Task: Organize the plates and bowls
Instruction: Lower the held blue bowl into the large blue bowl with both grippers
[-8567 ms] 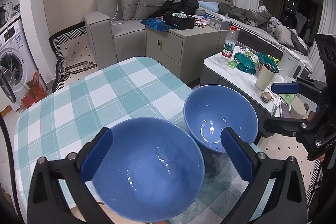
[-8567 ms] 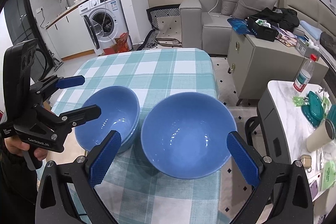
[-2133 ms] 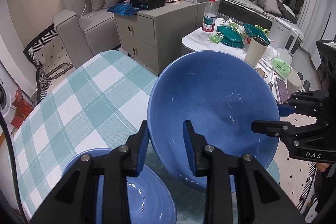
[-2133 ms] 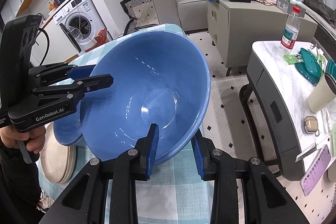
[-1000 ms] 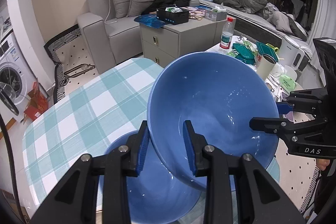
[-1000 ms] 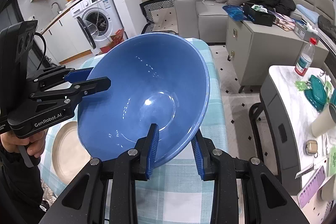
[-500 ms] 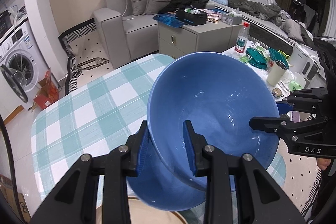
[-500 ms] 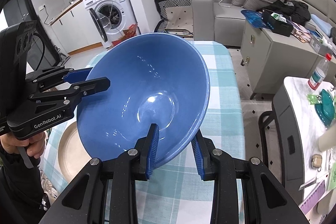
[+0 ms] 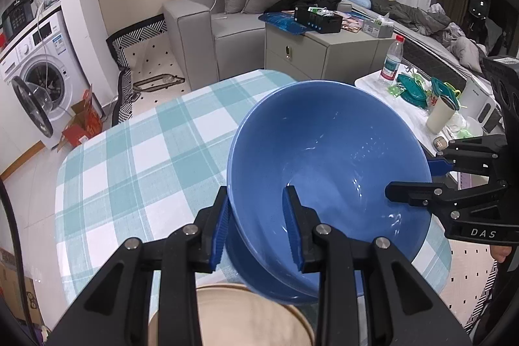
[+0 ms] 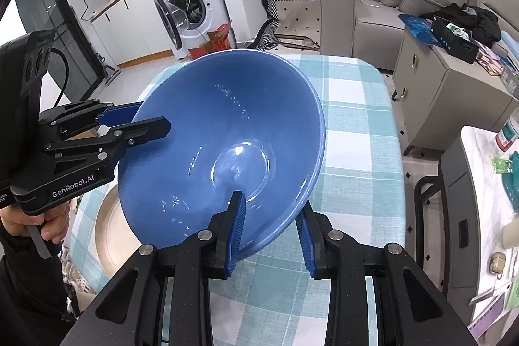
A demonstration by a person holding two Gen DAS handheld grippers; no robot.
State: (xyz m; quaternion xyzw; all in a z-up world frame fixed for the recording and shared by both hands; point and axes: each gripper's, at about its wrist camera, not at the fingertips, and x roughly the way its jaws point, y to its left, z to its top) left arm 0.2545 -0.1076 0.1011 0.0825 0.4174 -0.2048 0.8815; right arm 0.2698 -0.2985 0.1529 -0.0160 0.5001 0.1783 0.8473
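Change: we have carried the blue bowl (image 9: 327, 171) leftward, now above the beige plate (image 9: 227, 313) | Pose: bowl tilted, mouth toward us, above checked table (image 10: 356, 135) | Grip: left gripper (image 9: 256, 226) and right gripper (image 10: 269, 232) each nearly closed, pinching opposite rims.

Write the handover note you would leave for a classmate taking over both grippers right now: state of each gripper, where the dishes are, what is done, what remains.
Left gripper: shut on the near rim of the blue bowl.
Right gripper: shut on the opposite rim of the same bowl, which is held tilted between the two.
A second blue bowl seems nested under it.
A beige plate lies on the checked tablecloth, below the bowls on the left gripper's side.
Done: bowls picked up, apparently stacked.
Left: probably set the bowls down on the plate, then open both grippers.
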